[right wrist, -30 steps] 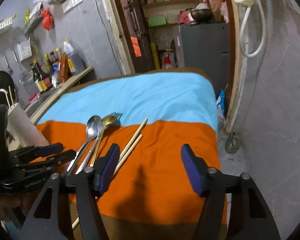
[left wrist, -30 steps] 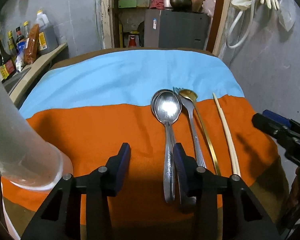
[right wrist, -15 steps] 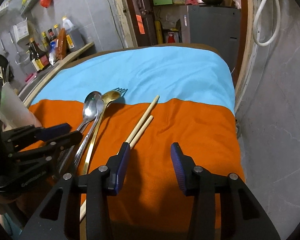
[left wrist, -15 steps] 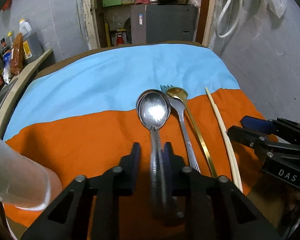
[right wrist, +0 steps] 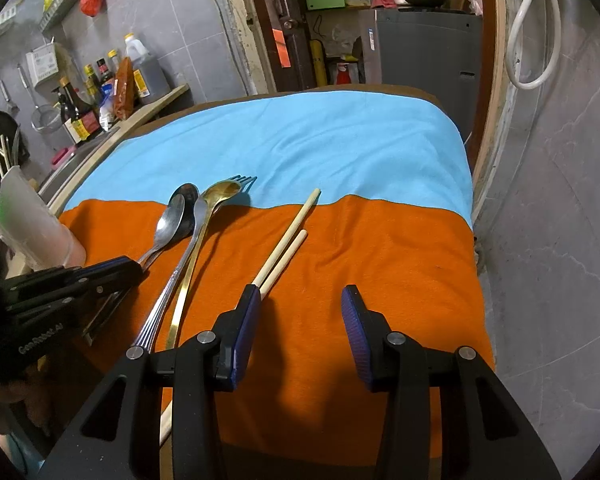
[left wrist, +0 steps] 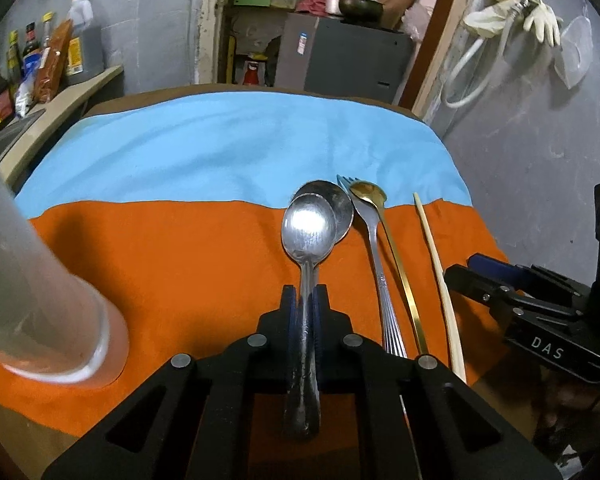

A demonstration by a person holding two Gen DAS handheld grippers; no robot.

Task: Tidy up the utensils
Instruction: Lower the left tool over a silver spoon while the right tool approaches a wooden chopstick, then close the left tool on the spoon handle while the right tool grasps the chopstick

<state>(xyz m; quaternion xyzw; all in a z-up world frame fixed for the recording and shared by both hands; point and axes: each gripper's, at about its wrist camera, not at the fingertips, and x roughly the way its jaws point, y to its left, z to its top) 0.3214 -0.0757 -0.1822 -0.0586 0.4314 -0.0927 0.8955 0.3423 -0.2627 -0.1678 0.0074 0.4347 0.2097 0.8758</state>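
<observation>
Pickup step: left tool (left wrist: 304, 300) pinches steel spoon (left wrist: 309, 232) handle; right tool (right wrist: 298, 334) spread, empty. Next, prob. lift spoon w/o dragging the one under it, toward cup (left wrist: 40, 312) at left.

Second spoon (left wrist: 337, 203) is mostly hidden under the top one, and the frosted cup (left wrist: 40, 300) runs off frame, blurry.

place: home kitchen | signs: sauce bottles (right wrist: 80, 108) on counter (right wrist: 140, 114); strainer (right wrist: 44, 122); rubber gloves (left wrist: 516, 12); fridge (left wrist: 348, 58)
</observation>
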